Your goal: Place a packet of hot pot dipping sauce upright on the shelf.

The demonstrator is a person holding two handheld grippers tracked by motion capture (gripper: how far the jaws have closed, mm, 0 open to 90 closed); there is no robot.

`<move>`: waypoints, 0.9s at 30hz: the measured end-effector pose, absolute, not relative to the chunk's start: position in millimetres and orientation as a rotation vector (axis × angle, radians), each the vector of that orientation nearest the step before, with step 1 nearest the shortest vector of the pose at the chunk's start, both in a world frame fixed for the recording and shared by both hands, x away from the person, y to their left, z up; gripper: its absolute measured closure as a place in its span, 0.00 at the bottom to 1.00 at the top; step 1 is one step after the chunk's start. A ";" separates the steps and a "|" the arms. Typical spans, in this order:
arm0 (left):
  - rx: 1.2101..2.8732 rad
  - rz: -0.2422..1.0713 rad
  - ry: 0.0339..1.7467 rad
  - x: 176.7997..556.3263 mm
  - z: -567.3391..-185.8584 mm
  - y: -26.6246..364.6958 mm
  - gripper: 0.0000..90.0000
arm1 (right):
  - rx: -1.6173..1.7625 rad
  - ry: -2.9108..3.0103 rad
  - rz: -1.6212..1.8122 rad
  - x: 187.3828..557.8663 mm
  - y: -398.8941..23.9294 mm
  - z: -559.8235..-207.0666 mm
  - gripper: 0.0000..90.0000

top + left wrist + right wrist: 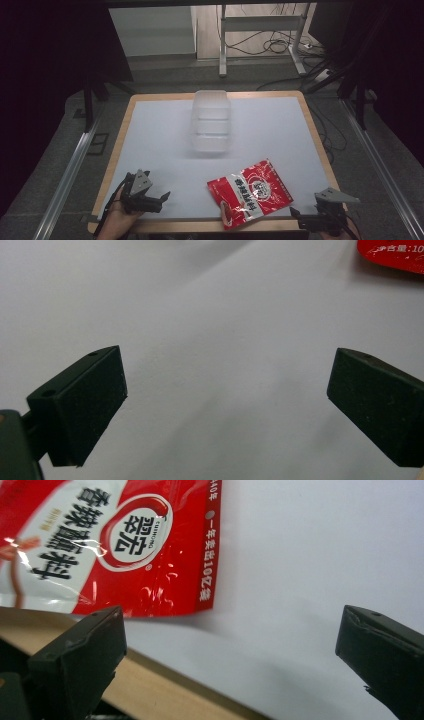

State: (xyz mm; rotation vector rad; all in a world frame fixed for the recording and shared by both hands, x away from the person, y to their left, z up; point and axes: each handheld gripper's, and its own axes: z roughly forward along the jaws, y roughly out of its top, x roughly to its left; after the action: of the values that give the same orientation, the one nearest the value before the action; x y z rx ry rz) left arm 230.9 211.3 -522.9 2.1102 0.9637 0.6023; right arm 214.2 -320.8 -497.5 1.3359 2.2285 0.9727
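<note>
A red and white snack bag (251, 192) lies flat on the white table top (165, 140), near the front edge right of centre. My left gripper (161, 200) rests low at the front left, open, with bare table between its wide-set jaws; the left gripper view catches a red corner of the bag (392, 252) at the top right. My right gripper (300, 216) sits at the front right corner, open too. In the right gripper view (230, 645) the bag (115, 540) lies ahead and to the left, apart from the jaws.
A clear plastic container (211, 122) stands at the table's middle back. The wooden rim (165, 685) of the table runs under the right gripper. Metal rails (67, 175) flank the table, and a desk frame with cables (270, 45) stands behind it.
</note>
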 end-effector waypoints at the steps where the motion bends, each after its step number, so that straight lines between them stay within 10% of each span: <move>1: 2.111 0.602 0.964 231.0 -522.9 211.2 0.03 | 1.343 2.227 0.991 214.3 -324.4 -497.6 0.00; 27: 2.116 0.602 0.954 230.4 -522.9 210.8 0.03 | 1.259 2.218 0.993 218.4 -324.1 -500.7 0.00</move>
State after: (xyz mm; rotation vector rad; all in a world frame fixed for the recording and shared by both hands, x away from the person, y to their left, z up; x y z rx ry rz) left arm 230.4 210.8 -522.9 2.1158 0.9544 0.6023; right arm 218.4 -324.1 -500.7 1.2591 2.2183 0.9926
